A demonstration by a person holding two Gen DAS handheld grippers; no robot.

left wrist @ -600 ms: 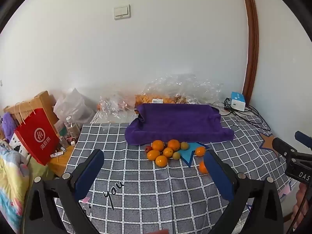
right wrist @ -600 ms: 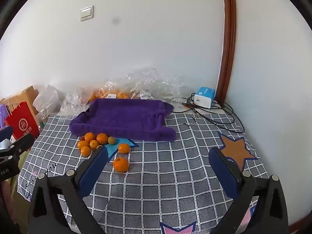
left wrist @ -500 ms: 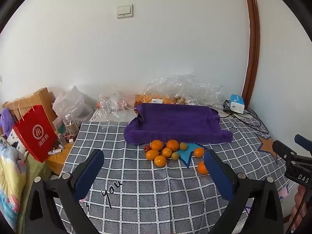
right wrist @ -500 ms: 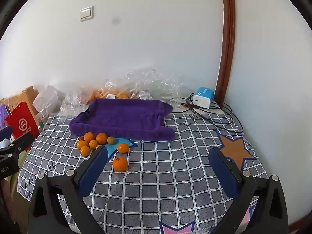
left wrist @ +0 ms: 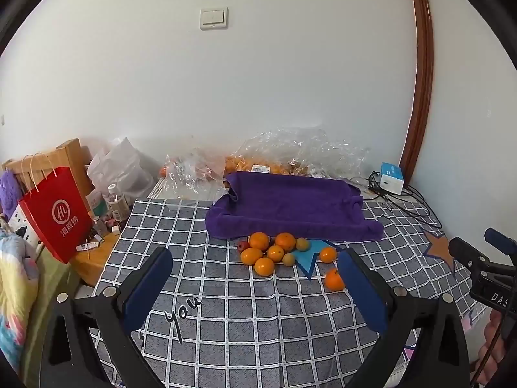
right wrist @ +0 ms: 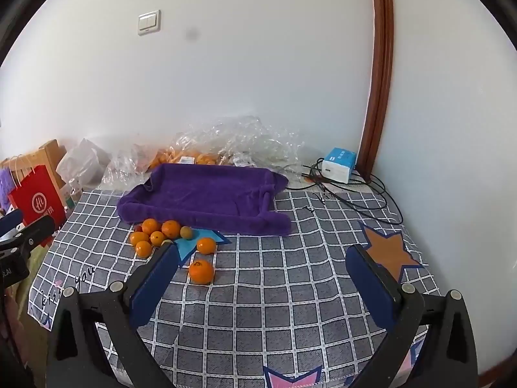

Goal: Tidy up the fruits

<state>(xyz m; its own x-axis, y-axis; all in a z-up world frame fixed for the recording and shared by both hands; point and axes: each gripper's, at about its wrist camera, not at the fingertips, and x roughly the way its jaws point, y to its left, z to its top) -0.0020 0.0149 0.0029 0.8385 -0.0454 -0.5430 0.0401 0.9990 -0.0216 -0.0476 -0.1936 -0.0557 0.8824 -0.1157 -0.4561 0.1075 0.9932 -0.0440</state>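
Note:
Several oranges (left wrist: 268, 250) with two small greenish fruits (left wrist: 302, 244) and a small red one (left wrist: 242, 245) lie clustered on the checked tablecloth (left wrist: 258, 317), in front of a purple towel-lined tray (left wrist: 290, 207). Two oranges lie apart: one (right wrist: 206, 245) by the blue star, one (right wrist: 201, 271) nearer to me. The cluster also shows in the right wrist view (right wrist: 155, 231), as does the tray (right wrist: 206, 194). My left gripper (left wrist: 255, 278) is open and empty, well short of the fruit. My right gripper (right wrist: 263, 278) is open and empty above the cloth.
Clear plastic bags with more fruit (left wrist: 290, 152) lie behind the tray against the wall. A blue-white box (right wrist: 337, 165) with black cables (right wrist: 365, 200) sits at back right. A red paper bag (left wrist: 55, 213) and bottles stand left of the table. The right gripper's body (left wrist: 484, 268) is at the left view's right edge.
Both views have shifted slightly: the table and fruit sit a little lower and farther in the left wrist view. The fruit has not moved and both grippers stay open.

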